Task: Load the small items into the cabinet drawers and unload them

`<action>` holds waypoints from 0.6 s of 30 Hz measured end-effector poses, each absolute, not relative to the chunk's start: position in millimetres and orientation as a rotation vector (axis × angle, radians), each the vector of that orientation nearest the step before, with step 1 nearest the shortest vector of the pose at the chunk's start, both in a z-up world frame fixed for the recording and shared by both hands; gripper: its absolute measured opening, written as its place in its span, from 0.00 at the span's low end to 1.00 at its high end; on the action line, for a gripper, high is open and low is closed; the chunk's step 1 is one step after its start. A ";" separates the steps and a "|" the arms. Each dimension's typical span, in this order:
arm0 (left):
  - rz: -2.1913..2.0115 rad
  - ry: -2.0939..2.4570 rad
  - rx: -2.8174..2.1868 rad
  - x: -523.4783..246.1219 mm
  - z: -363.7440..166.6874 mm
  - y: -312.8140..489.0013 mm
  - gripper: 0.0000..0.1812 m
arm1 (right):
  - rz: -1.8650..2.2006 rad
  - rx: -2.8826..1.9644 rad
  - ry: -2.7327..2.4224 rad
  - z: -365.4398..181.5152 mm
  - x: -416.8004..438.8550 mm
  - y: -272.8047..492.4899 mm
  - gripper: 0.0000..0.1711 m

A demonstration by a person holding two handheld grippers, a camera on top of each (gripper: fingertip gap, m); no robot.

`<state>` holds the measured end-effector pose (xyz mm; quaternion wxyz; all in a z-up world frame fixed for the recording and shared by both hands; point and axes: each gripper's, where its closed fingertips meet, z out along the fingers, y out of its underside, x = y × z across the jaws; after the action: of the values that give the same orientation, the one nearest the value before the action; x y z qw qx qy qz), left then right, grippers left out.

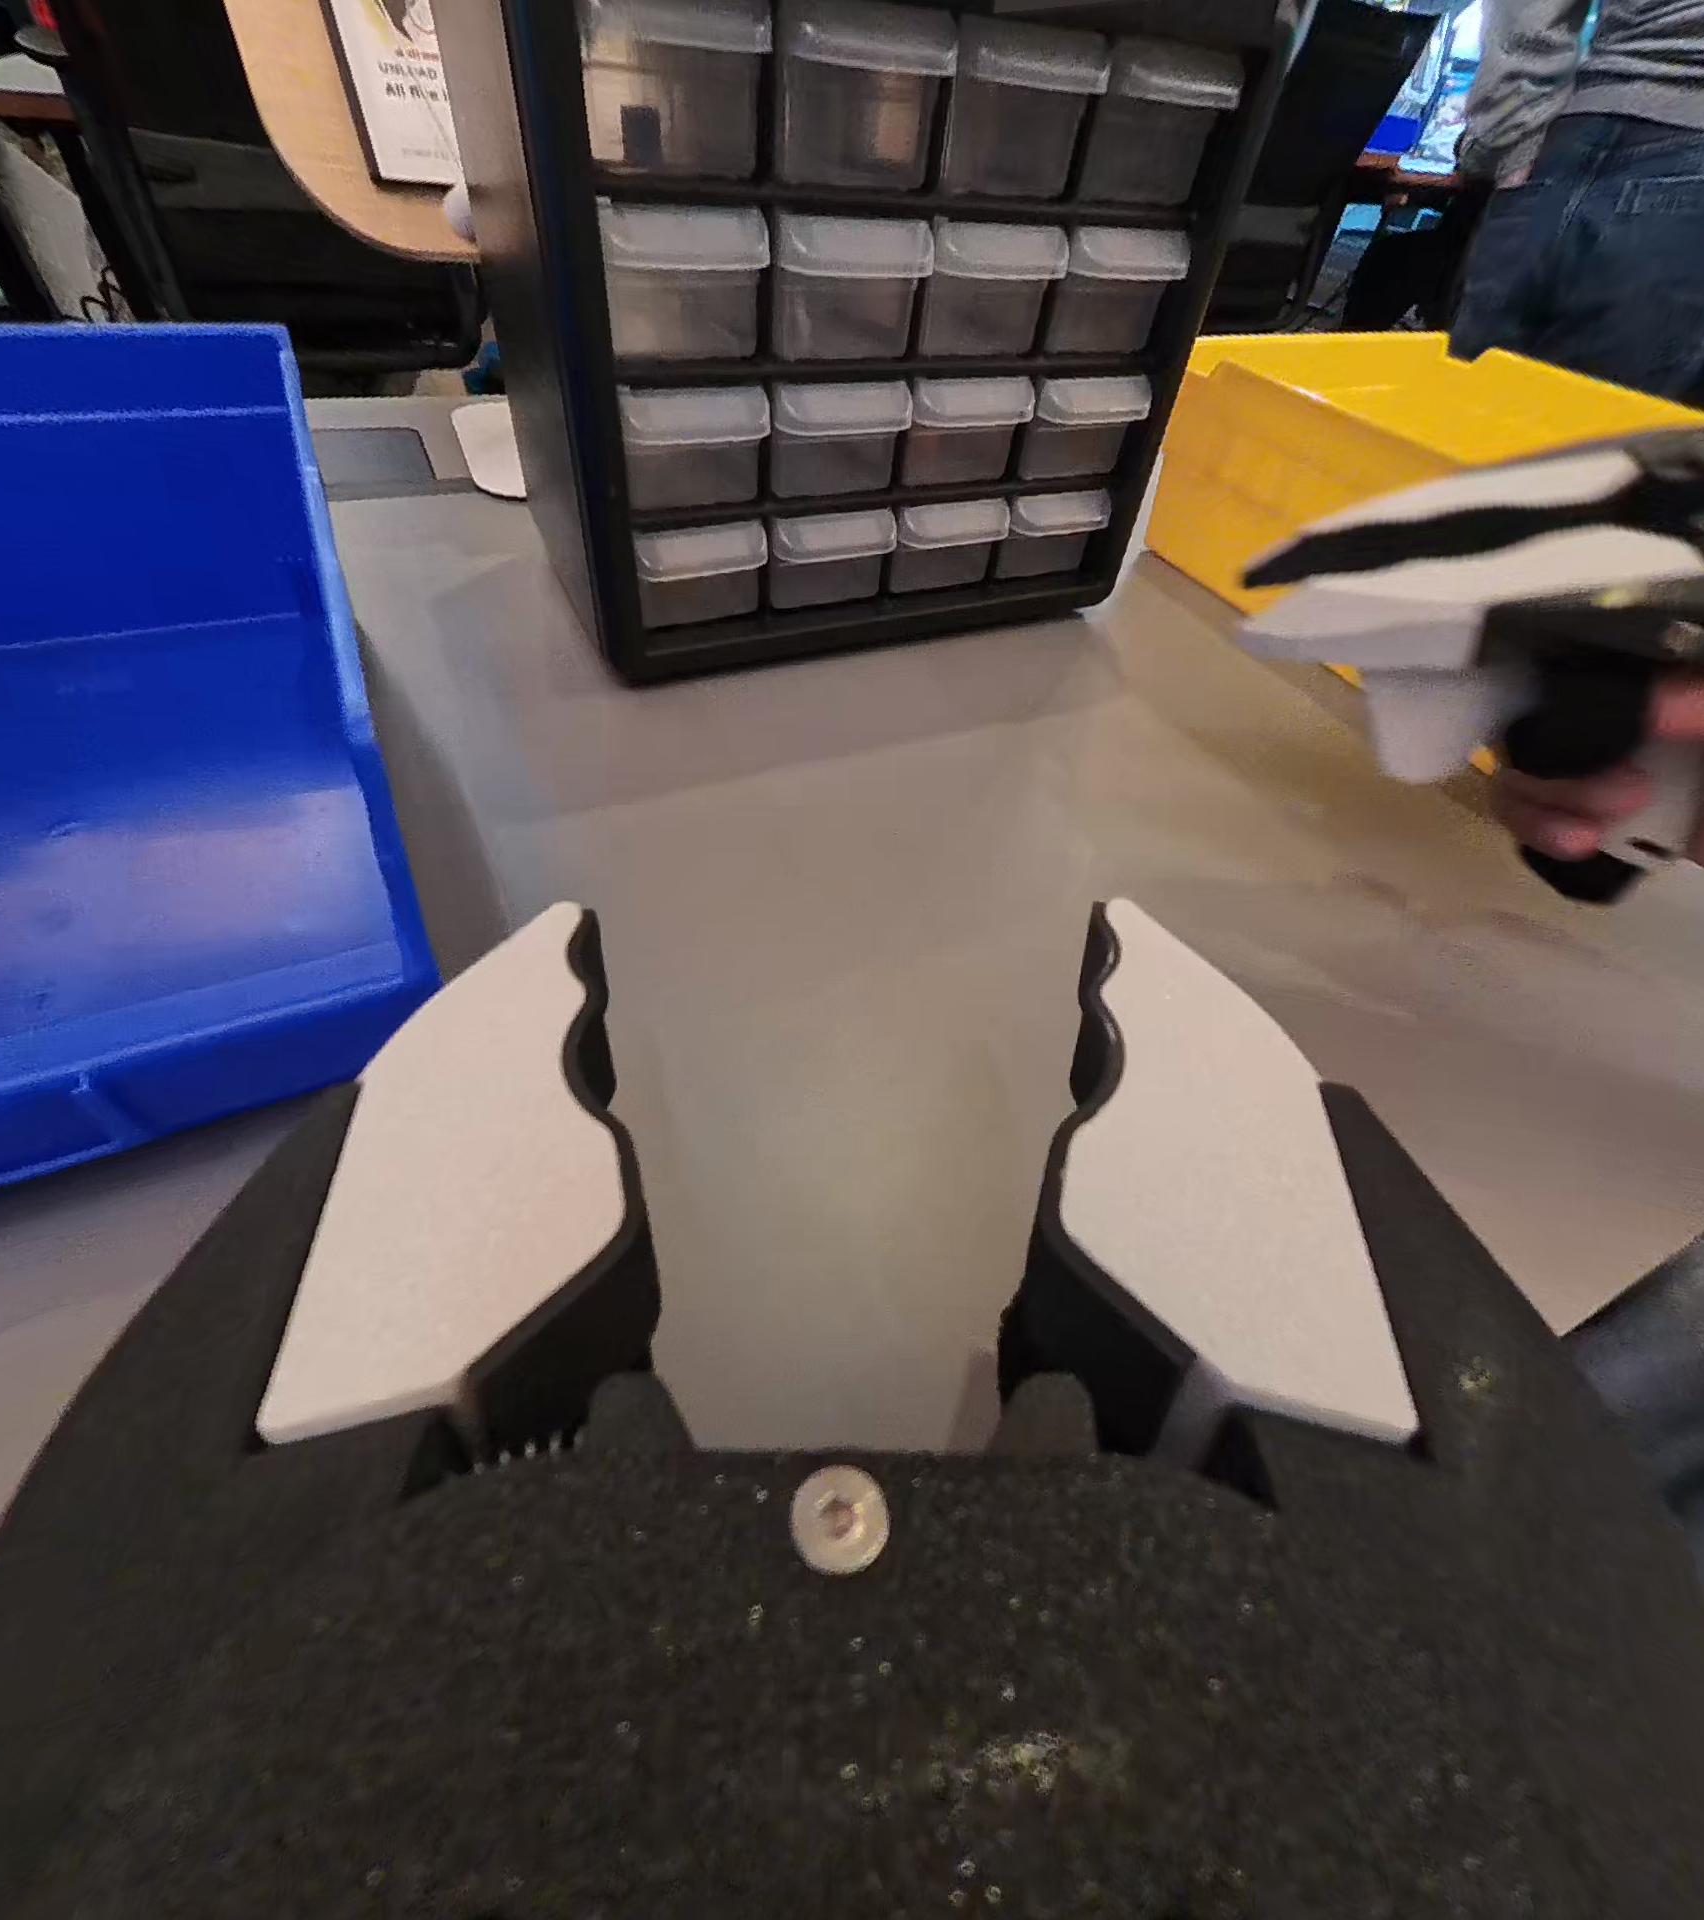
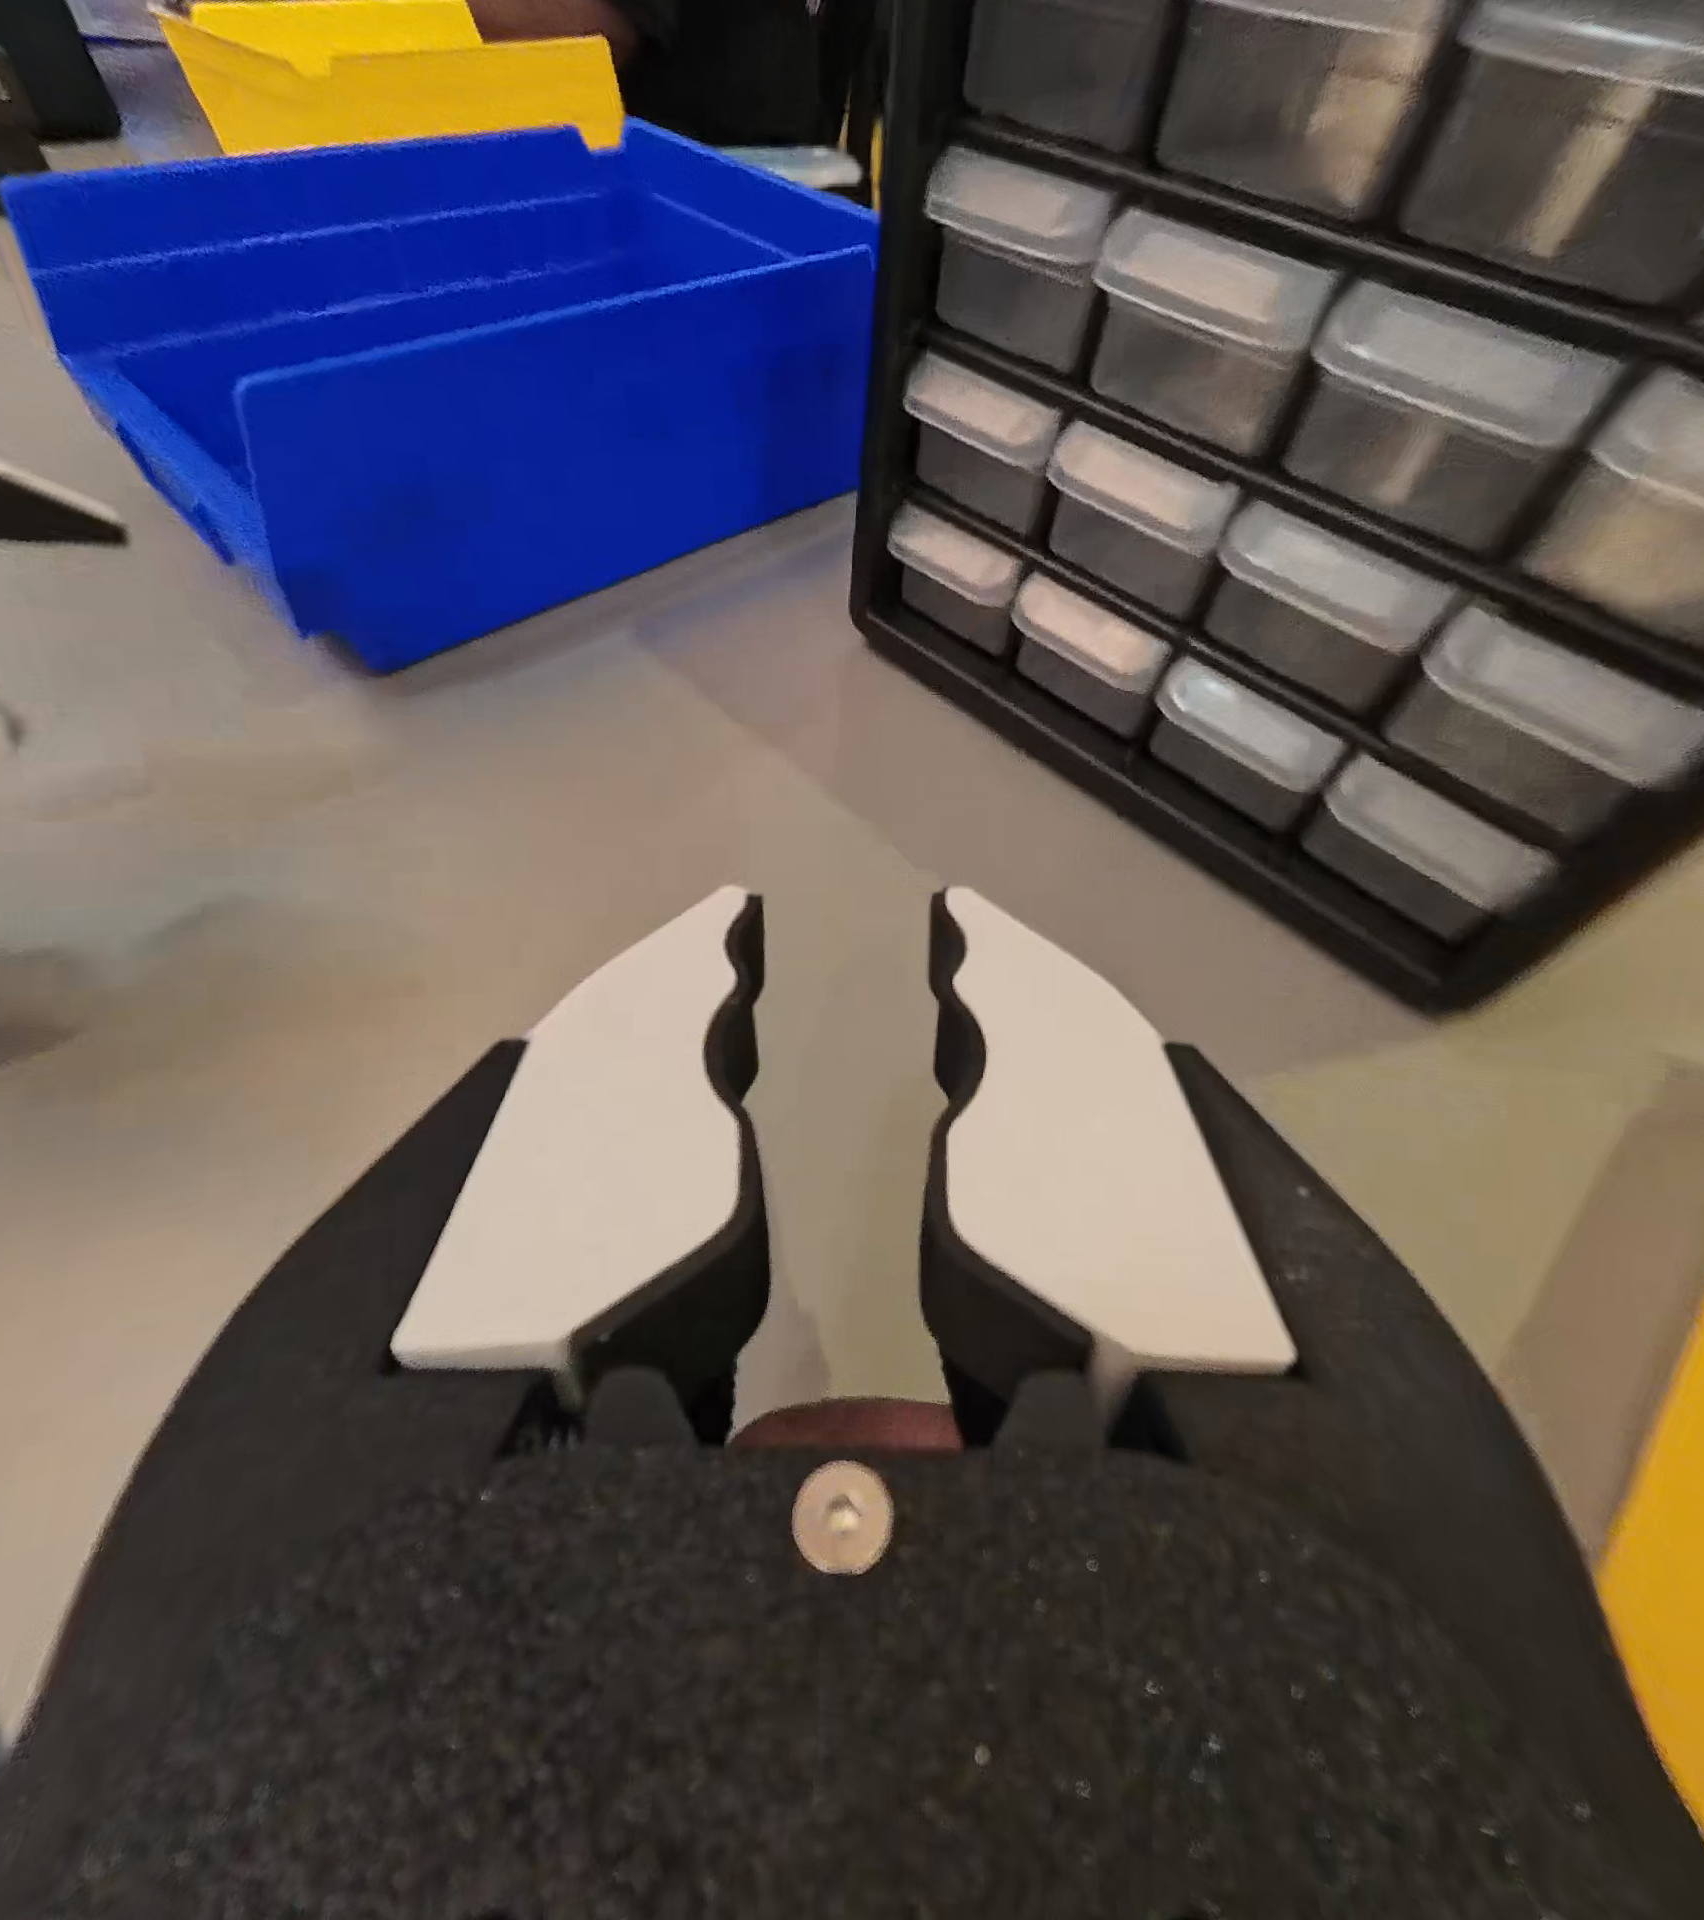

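At the left edge of my left view sits the blue bin (image 1: 131,727) on the grey table (image 1: 827,831). Top middle is the black drawer cabinet (image 1: 879,343), every drawer pushed in. My left gripper (image 1: 840,914) is spread wide, holding nothing. The yellow bin (image 1: 1347,436) is upper right, behind my right gripper (image 2: 846,896), jaws partly open and empty too.

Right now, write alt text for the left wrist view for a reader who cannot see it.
The left tool hangs open and empty over a grey table, facing a black cabinet of small clear drawers, all closed. A blue bin sits left of the cabinet, a yellow bin right, where the hand-held right tool reaches in.
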<state>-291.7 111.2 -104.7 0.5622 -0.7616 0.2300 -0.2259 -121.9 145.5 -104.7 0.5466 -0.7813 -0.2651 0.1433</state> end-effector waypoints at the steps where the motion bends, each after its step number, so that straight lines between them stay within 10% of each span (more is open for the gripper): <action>1: -0.525 0.538 -1.783 -290.4 -102.9 111.0 0.48 | 0.338 -1.839 -0.599 -105.5 -111.2 133.5 0.17; 18: -0.454 0.628 -1.807 -276.6 -116.1 102.1 0.44 | 0.259 -1.695 -0.481 -106.6 -62.4 101.6 0.18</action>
<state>-276.6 102.1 -116.1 0.5543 -0.7649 0.2657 -0.1922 -62.4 101.6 -106.6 0.6290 -0.7400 -0.2099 0.1130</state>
